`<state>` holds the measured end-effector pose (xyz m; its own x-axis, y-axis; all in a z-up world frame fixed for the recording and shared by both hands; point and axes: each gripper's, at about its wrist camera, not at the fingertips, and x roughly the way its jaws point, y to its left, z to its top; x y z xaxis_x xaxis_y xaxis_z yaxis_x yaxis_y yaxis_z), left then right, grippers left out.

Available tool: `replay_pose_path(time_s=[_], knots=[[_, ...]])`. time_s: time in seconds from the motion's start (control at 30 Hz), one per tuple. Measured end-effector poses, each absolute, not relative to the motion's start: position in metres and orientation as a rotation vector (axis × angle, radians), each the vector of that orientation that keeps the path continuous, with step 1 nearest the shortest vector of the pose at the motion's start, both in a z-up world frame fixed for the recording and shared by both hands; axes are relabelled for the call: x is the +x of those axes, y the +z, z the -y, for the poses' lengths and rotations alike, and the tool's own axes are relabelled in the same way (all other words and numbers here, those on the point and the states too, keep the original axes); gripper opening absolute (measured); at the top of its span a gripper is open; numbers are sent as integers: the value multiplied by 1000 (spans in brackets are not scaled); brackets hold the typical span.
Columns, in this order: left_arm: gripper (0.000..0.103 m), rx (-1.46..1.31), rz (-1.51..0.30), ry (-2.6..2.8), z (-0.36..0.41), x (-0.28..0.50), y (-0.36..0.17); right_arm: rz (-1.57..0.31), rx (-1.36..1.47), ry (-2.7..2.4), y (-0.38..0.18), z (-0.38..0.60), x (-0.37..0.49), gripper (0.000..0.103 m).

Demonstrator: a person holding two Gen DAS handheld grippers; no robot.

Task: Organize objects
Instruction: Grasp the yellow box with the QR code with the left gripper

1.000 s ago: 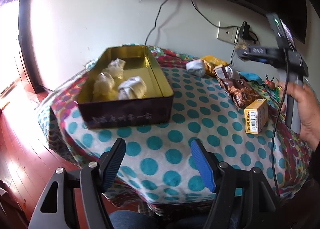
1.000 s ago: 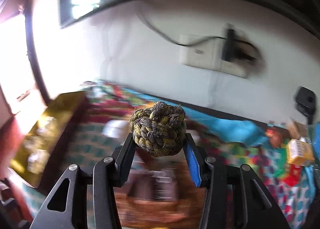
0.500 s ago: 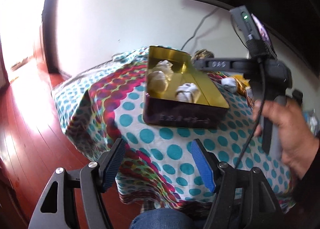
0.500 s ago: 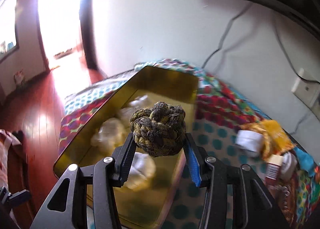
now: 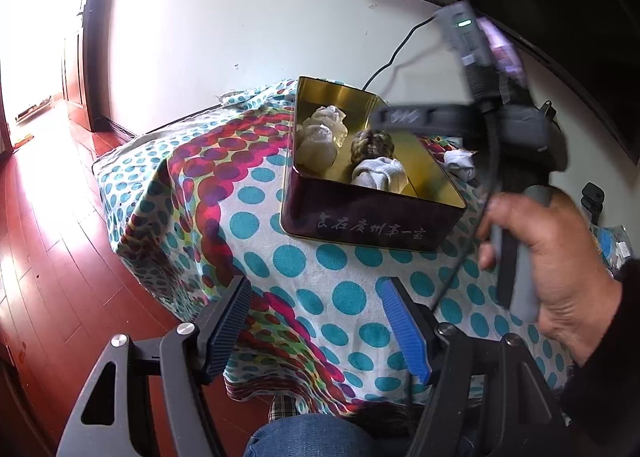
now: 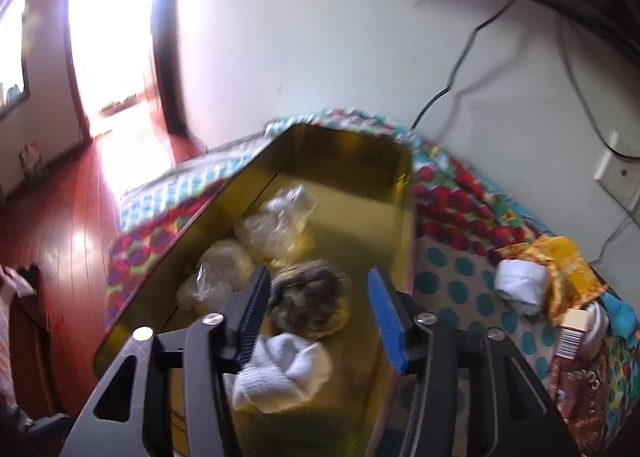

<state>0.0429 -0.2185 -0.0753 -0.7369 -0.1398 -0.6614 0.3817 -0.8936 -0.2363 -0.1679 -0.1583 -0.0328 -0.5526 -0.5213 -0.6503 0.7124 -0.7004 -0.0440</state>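
A gold-lined tin box [image 5: 372, 223] [image 6: 400, 193] stands on the dotted tablecloth [image 5: 304, 257]. Inside lie a brown-green knitted ball [image 5: 372, 143] [image 6: 310, 305], a rolled white sock [image 5: 380, 174] [image 6: 286, 371] and pale plastic-wrapped bundles [image 5: 320, 137] [image 6: 276, 229]. My right gripper [image 6: 318, 315] is open just above the tin, with the knitted ball lying loose between its fingers. My left gripper [image 5: 316, 327] is open and empty over the table's near edge, short of the tin.
Right of the tin lie another white sock [image 6: 520, 285] [image 5: 460, 161], an orange packet [image 6: 568, 273], a small carton [image 6: 572, 333] and a brown packet [image 6: 580, 389]. Red wood floor [image 5: 52, 257] lies left of the table. A wall socket [image 6: 618, 177] and cables hang behind.
My right gripper swung over the tin, opened and let go of the knitted ball, which now lies in the tin. My left gripper's view turned left and drew closer to the tin.
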Motion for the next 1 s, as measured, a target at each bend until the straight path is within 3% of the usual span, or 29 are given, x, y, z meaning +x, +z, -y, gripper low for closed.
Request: replay_pose_path(time_s=[0.03, 0.07, 0.3, 0.6, 0.83, 1.0], knots=[[70, 969, -515, -2636, 217, 42, -76, -363, 790, -2254, -25, 148, -168, 85], [70, 976, -503, -2636, 214, 41, -77, -352, 771, -2274, -20, 140, -169, 96], [70, 929, -369, -2691, 190, 44, -74, -344, 759, -2473, -6, 30, -194, 99], [70, 939, -255, -2825, 136, 23, -71, -137, 963, -2794, -42, -152, -251, 102], [70, 968, -149, -2908, 76, -28, -51, -101, 987, -2828, -64, -176, -254, 103], [70, 1035, -181, -2942, 37, -68, -53, -92, 987, -2835, -62, -176, -255, 103]])
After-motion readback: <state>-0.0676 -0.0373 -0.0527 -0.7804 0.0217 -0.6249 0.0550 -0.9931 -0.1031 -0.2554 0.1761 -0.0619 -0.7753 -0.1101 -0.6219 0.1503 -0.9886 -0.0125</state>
